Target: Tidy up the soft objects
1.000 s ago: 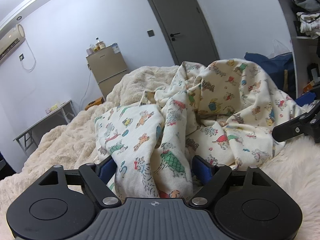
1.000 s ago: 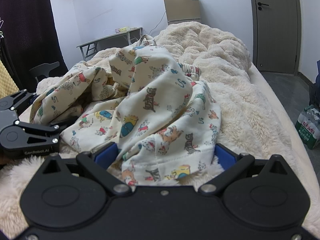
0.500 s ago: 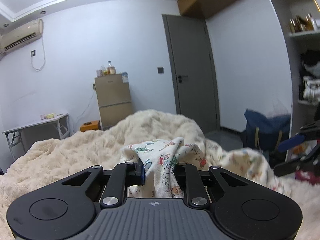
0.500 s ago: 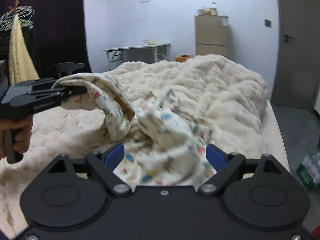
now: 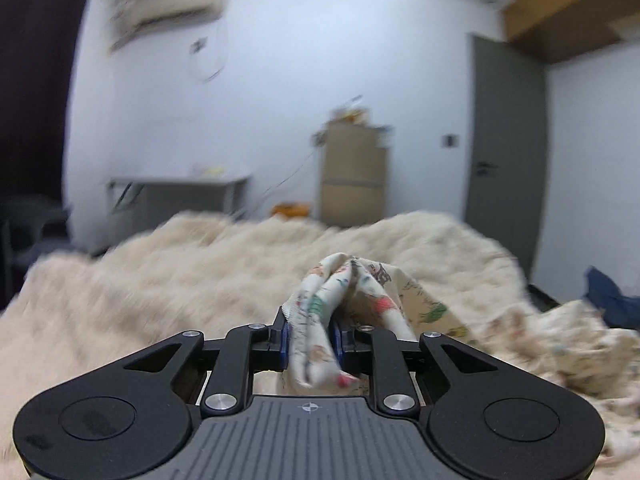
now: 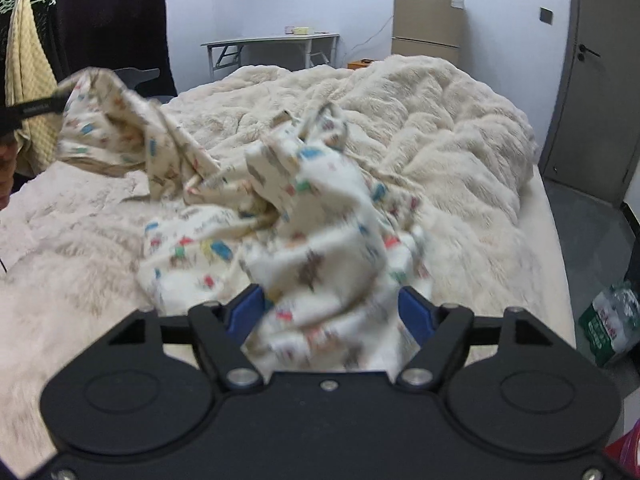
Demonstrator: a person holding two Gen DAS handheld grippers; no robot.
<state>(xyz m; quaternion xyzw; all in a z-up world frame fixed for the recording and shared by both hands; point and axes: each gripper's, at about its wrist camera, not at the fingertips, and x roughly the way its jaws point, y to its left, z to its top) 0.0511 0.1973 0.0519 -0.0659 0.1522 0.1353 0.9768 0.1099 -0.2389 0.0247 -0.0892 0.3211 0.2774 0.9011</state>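
Your left gripper (image 5: 310, 338) now pinches a fold of the printed cloth (image 5: 340, 300) tightly between narrow fingers; a second ago they stood wide around it on the bed (image 5: 160, 280). The cloth is lifted, trailing toward 4 o'clock. Your right gripper (image 6: 332, 312) keeps its fingers wide, the cloth (image 6: 320, 248) bunched between them, stretching to 10 o'clock where the left gripper (image 6: 38, 106) raises it.

I see a bed (image 6: 544, 216) covered by a fluffy cream blanket (image 6: 440, 120), on which a cream printed garment (image 6: 320, 240) lies crumpled at near centre, its left part lifted clear.
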